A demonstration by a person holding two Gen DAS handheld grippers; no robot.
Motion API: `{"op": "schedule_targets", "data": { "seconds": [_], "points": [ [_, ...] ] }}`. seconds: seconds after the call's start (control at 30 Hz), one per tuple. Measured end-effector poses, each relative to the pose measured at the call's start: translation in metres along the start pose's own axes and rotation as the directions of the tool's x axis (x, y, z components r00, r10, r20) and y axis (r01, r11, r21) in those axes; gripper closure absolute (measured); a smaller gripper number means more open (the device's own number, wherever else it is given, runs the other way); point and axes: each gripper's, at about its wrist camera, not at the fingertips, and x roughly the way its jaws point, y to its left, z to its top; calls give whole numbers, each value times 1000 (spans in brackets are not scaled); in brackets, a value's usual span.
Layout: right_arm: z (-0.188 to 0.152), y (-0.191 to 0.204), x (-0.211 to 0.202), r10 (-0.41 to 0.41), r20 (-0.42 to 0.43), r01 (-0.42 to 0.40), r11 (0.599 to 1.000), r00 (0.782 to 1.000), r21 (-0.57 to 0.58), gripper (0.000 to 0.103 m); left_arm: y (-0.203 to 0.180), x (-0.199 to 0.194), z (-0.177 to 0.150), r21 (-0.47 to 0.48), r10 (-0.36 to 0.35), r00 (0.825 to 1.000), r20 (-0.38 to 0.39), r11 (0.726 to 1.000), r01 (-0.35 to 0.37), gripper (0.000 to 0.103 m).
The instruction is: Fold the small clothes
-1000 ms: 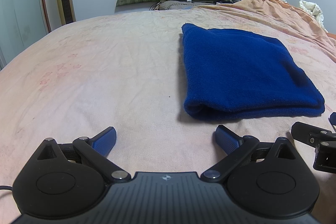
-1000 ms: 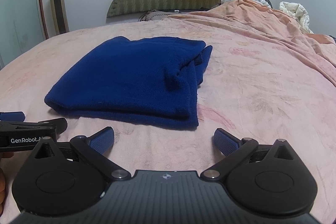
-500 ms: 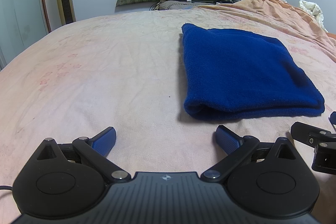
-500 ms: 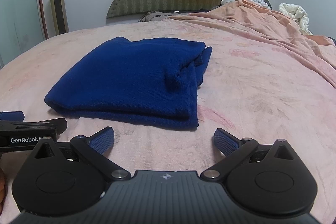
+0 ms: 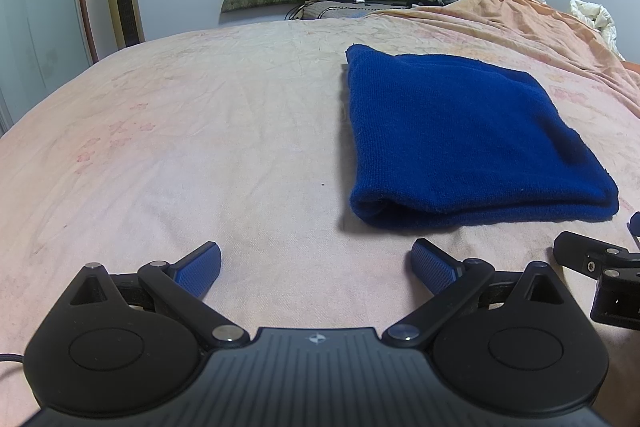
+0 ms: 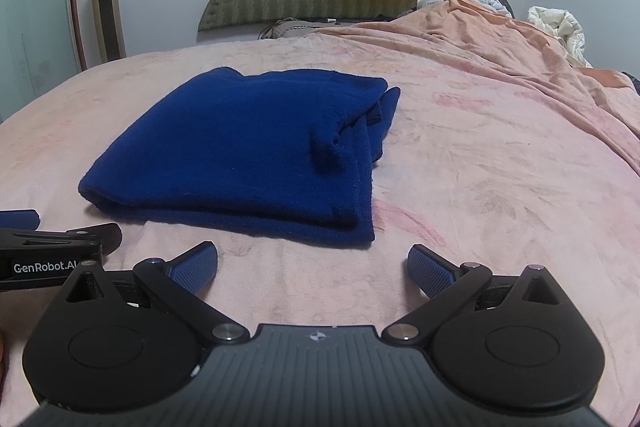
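Nothing moved: one folded blue cloth (image 5: pixel 460 135).

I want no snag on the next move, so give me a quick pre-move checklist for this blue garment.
1. Left gripper open, holding nothing: ok.
2. Right gripper open, holding nothing: ok.
3. Blue garment lies folded on the bed sheet, clear of both grippers: ok.
4. Right-hand edge tidy: not ok, layers stick out unevenly there.
5. Near folded edge within reach: ok, just ahead of both grippers.
6. Anything trapped under the garment: cannot tell.
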Motion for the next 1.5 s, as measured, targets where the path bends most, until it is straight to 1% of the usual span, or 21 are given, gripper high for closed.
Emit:
{"op": "schedule_targets", "data": {
  "seconds": [0.2, 0.47, 0.73, 1.5],
  "points": [
    [0, -1, 0, 2, 2, -2, 1000, 1000, 9, 0, 0, 0, 0, 0, 0, 1000, 0, 1000, 0, 1],
    [0, 1, 1, 4, -1, -4, 1000, 1000, -10, 0, 0, 0, 0, 0, 0, 1000, 0, 1000, 0, 1],
    [0, -1, 1, 15, -1, -15, 1000, 1000, 13, 0, 1, 0, 0, 0, -1, 1000, 0, 1000, 1, 1],
    [-1, -1, 1, 15, 4, -15, 1000, 1000, 13, 0, 1, 0, 0, 0, -1, 1000, 0, 1000, 1, 1]
  ]
}}
